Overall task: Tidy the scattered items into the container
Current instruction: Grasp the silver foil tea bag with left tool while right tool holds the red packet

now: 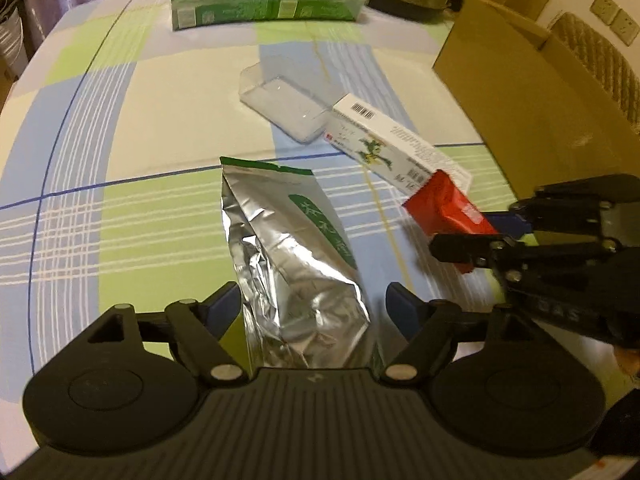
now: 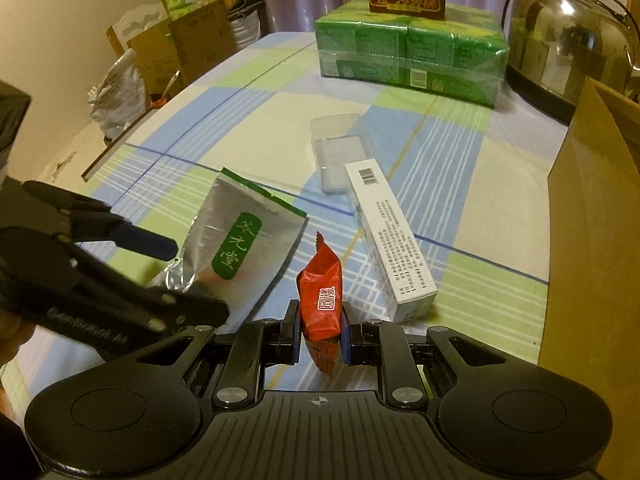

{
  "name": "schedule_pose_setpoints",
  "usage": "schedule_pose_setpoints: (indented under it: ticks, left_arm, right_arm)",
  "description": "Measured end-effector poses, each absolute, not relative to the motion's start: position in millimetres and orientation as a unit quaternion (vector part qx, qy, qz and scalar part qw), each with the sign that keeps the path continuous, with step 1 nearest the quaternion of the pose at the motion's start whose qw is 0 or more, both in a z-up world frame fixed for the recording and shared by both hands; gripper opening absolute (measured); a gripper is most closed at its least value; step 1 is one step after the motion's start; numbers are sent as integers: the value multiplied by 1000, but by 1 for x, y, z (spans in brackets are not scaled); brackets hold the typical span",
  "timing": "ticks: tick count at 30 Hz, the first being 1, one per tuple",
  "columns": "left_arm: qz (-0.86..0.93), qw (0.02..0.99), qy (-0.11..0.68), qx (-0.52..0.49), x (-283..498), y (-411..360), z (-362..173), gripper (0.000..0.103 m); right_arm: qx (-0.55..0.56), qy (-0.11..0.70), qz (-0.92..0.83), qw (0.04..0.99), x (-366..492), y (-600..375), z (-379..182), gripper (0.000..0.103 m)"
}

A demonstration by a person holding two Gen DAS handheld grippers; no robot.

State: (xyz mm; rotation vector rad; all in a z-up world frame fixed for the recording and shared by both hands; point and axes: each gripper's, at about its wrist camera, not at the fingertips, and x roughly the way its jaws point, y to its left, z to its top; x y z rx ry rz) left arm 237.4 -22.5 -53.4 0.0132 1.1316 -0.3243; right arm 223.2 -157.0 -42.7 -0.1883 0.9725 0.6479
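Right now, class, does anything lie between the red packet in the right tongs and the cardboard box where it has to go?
Yes. The white carton lies on the tablecloth between the red packet, gripped by the right tongs, and the cardboard box. A lift over it should clear.

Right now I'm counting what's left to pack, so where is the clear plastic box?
The clear plastic box lies on the tablecloth mid-table, touching the white carton's barcode end, nearer than the green tissue pack.
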Motion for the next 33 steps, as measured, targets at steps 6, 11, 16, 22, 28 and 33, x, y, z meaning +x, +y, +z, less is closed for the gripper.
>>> schedule_pose_setpoints:
  ticks: [6,11,16,22,28,33]
  left_arm:
    - [-147,828,541,28,243,-30,-61,75]
    - [-145,823,549,37,244,-34,-68,72]
    - [-145,822,548,46,244,-38,-71,68]
    - [-154,824,544,45,242,-37,-70,59]
    - [-155,828,536,44,241,-38,-65,51]
    - [-156,828,537,39,241,-36,-65,51]
  right_arm:
    - [-90,460,307,828,227,-155,-45,16]
    - [-92,463,307,827,228,-155,-48,16]
    - [-91,462,304,828,228,-156,-48,16]
    - [-94,464,305,826,227,-153,-49,15]
    - [-94,463,305,827,228,-151,-49,16]
    - [-94,464,303,827,227,-151,-50,15]
